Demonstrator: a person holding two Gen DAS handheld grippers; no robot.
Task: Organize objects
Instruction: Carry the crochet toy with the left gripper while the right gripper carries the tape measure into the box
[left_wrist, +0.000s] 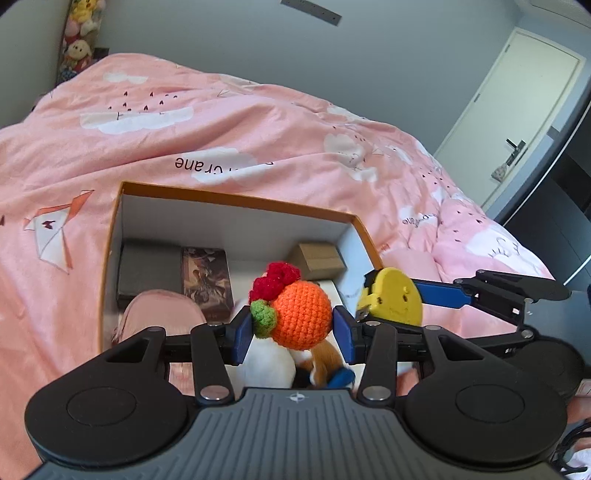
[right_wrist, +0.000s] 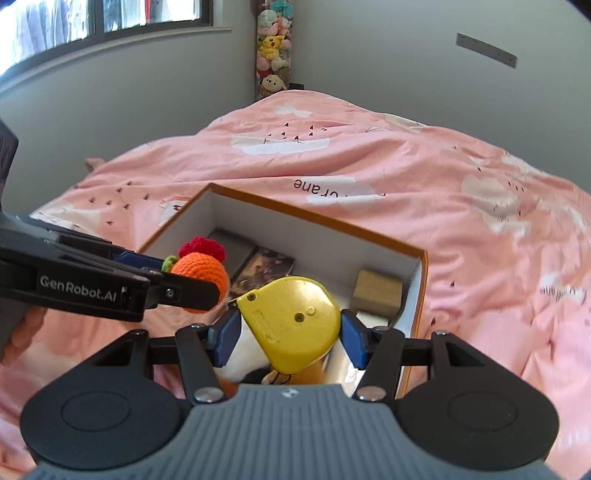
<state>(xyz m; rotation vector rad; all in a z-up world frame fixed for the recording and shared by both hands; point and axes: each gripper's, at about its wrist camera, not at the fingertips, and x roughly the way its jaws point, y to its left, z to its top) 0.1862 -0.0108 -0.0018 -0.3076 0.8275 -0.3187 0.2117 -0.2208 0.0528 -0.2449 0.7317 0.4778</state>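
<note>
My left gripper (left_wrist: 293, 330) is shut on an orange crocheted fruit toy (left_wrist: 301, 314) with red and green tufts, held above an open orange-rimmed box (left_wrist: 236, 201) on the bed. In the right wrist view the same crocheted toy (right_wrist: 201, 269) hangs at the left in the left gripper (right_wrist: 192, 286). My right gripper (right_wrist: 286, 336) is shut on a yellow tape measure (right_wrist: 291, 325), over the box's (right_wrist: 321, 221) near side. The tape measure (left_wrist: 393, 301) shows at the right of the left wrist view, between the right gripper's fingers (left_wrist: 439, 295).
Inside the box lie a dark grey case (left_wrist: 147, 269), a dark picture card box (left_wrist: 207, 280), a small cardboard box (left_wrist: 319, 260), a pink pouch (left_wrist: 162, 314) and a white-and-orange plush (left_wrist: 280, 363). A pink quilt (left_wrist: 221, 140) covers the bed. A door (left_wrist: 513, 110) stands far right.
</note>
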